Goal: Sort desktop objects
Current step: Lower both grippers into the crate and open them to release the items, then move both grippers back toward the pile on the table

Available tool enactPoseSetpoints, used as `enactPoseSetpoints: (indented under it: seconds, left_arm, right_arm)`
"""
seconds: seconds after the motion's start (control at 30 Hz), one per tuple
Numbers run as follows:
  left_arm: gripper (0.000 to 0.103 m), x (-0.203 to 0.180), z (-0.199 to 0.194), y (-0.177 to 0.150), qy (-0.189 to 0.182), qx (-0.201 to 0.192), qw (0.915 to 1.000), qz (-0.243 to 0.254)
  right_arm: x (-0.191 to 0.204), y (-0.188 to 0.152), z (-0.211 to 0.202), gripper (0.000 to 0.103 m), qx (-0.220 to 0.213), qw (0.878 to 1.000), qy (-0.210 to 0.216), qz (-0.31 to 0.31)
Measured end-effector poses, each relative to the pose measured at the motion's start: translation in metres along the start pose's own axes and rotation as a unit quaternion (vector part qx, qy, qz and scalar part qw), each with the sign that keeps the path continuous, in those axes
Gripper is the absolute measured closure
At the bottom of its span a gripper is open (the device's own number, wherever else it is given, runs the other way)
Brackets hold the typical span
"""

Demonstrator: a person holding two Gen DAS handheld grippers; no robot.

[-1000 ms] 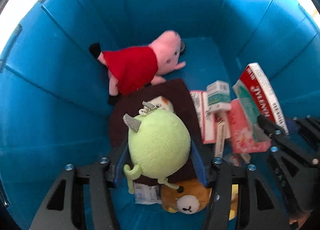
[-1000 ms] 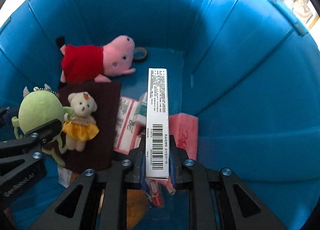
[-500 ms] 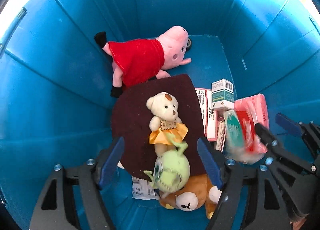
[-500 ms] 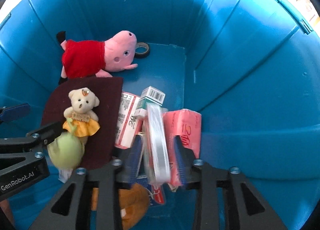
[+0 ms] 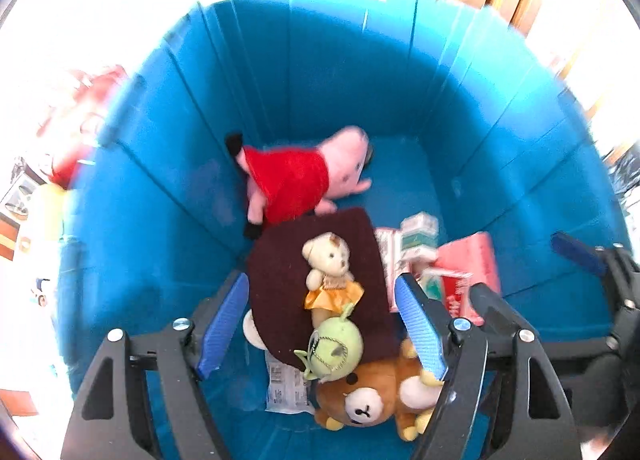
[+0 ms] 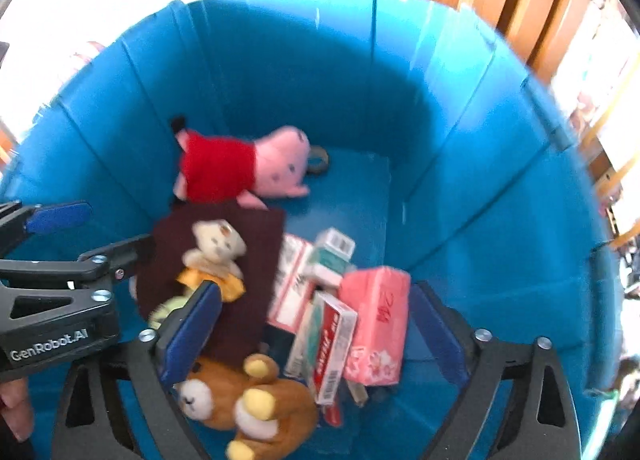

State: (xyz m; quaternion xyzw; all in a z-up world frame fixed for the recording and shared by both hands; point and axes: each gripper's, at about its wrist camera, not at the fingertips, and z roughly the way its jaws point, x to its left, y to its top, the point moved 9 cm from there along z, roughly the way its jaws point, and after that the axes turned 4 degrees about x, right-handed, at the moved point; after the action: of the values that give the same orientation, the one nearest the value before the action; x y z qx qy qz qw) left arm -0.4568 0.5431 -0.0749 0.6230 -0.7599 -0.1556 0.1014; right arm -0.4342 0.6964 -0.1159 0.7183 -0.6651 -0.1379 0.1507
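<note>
Green plush lies on the dark red cloth at the bottom of the blue bin, just below the small cream bear and touching the brown bear; it sits between and beneath the left gripper, jaws spread with nothing pinched. Toothpaste box lies among the cartons, long axis running roughly along the right gripper's view, leaning against the pink tissue pack. Right gripper has just been opening; jaws stand wide with the box loose between them, pads not touching it. Both drops look done. Next items probably lie outside the bin: blurred red and yellow things beyond the rim nearest the left gripper.
</note>
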Motion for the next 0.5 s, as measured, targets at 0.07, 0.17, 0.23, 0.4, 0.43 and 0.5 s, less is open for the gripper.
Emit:
enactPoseSetpoints:
  seconds: [0.07,0.17,0.23,0.4,0.43,0.5]
  left_arm:
    - [0.028,0.003,-0.033,-0.002,-0.007,-0.038,0.9992,0.008]
    - [0.028,0.013,-0.088,-0.008,0.002,-0.113,0.9934,0.018]
    - [0.024,0.028,-0.122,-0.017,0.009,-0.158,0.9873,0.002]
    - [0.02,0.075,-0.185,-0.046,0.029,-0.25,0.9665,-0.048]
    - [0.02,0.086,-0.195,-0.053,0.034,-0.271,0.9605,-0.056]
    - [0.02,0.106,-0.213,-0.069,0.024,-0.308,0.9487,-0.068]
  right_arm:
    - [0.002,0.002,-0.019,0.005,-0.022,1.0,0.009,-0.004]
    - [0.007,0.002,-0.051,0.0,-0.065,0.998,0.021,-0.008]
    - [0.014,0.0,-0.07,0.0,-0.091,0.995,0.033,-0.009]
    - [0.044,-0.009,-0.107,0.0,-0.143,0.987,0.074,-0.007]
    - [0.051,-0.01,-0.111,0.0,-0.149,0.985,0.082,-0.01]
    - [0.07,-0.014,-0.116,0.0,-0.158,0.982,0.1,-0.015]
